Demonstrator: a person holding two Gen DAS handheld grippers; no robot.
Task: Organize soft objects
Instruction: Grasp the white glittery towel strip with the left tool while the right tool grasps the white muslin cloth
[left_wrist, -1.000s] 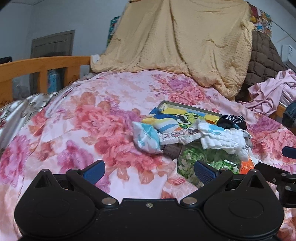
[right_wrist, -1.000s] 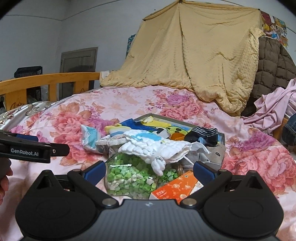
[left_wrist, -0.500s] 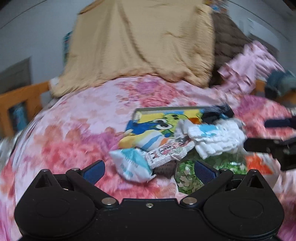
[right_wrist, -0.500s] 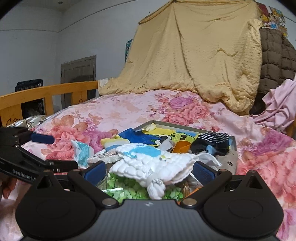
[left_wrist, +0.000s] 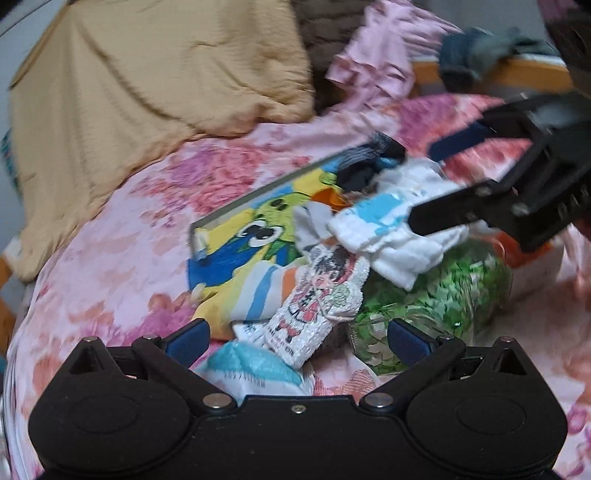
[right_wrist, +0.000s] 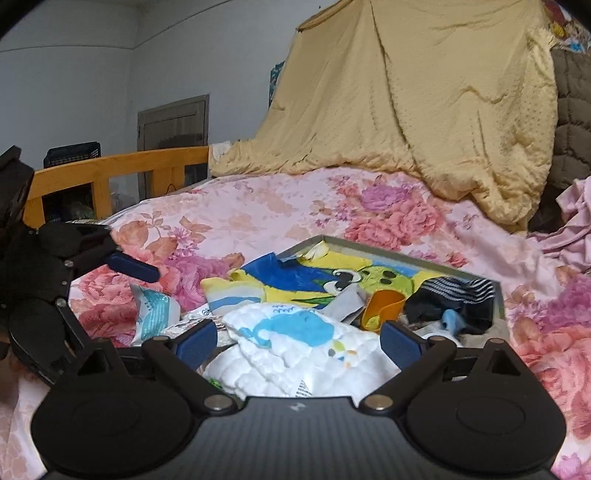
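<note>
right gripper (right_wrist: 298, 343) hangs wide open and empty right over the white cloth (right_wrist: 295, 341) atop the pile, its length running across the fingers; left gripper (left_wrist: 298, 341), also spread and empty, sits farther back.

Dim, flat indoor light; left view motion-blurred (right sharper), fisheye-bent edges.

Soft items heaped on floral bedspread: white quilted cloth w/ blue print (right_wrist: 295, 339) crumpled atop pile; cartoon-print towel (left_wrist: 317, 295) draped lower, tilted; striped dark sock (right_wrist: 458, 295) in shallow tray (right_wrist: 406, 251); yellow-blue cartoon fabric (right_wrist: 295, 280) spread flat, part in tray.
</note>
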